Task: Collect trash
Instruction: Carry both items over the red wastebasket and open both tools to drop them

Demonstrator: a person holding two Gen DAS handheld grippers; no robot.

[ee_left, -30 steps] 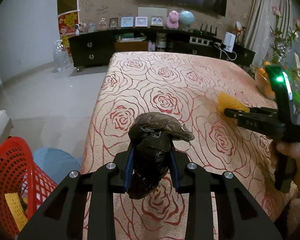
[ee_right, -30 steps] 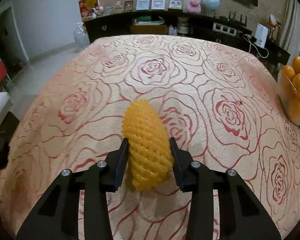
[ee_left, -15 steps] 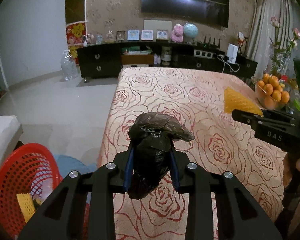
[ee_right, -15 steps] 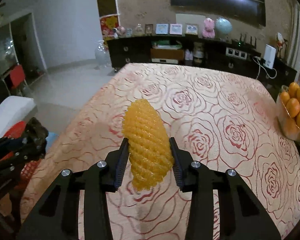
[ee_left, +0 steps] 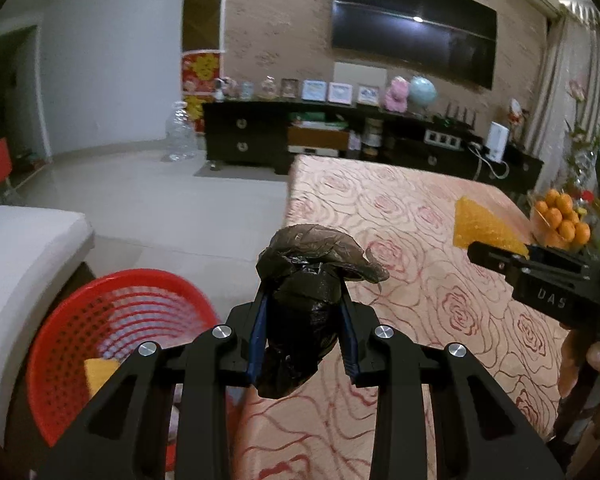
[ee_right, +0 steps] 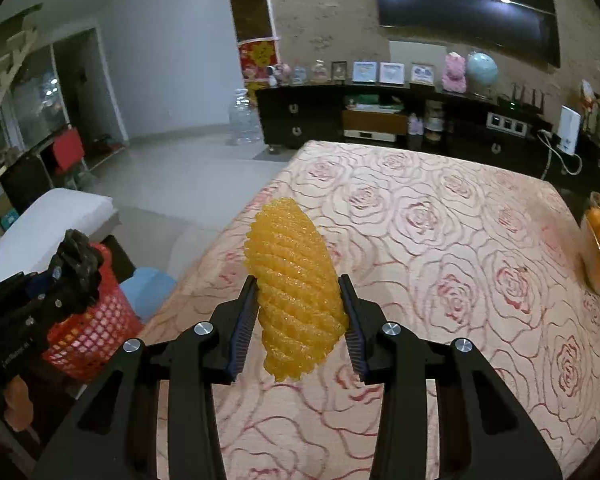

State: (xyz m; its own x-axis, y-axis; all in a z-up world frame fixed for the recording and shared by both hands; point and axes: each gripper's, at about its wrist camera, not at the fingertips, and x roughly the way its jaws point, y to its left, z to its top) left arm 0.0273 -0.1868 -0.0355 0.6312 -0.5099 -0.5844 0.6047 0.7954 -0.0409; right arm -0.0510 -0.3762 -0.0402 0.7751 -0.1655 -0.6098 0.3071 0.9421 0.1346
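Observation:
My left gripper [ee_left: 303,332] is shut on a crumpled black plastic bag [ee_left: 304,304], held in the air by the table's left edge, just right of a red mesh basket [ee_left: 100,328] on the floor. The basket holds a yellow piece. My right gripper [ee_right: 298,320] is shut on a yellow foam fruit net [ee_right: 294,292], held above the rose-patterned tablecloth [ee_right: 460,260]. The right gripper and its net [ee_left: 480,224] show at the right of the left wrist view. The left gripper with the bag [ee_right: 76,264] shows over the basket [ee_right: 88,332] in the right wrist view.
A bowl of oranges [ee_left: 560,220] stands at the table's right edge. A white cushion [ee_left: 16,264] lies left of the basket. A blue object [ee_right: 148,288] sits on the floor by the table. A dark sideboard [ee_right: 380,120] lines the far wall.
Both grippers have lifted and swung left, away from the table top. The red basket has come further into the left wrist view. Both grips are unchanged.

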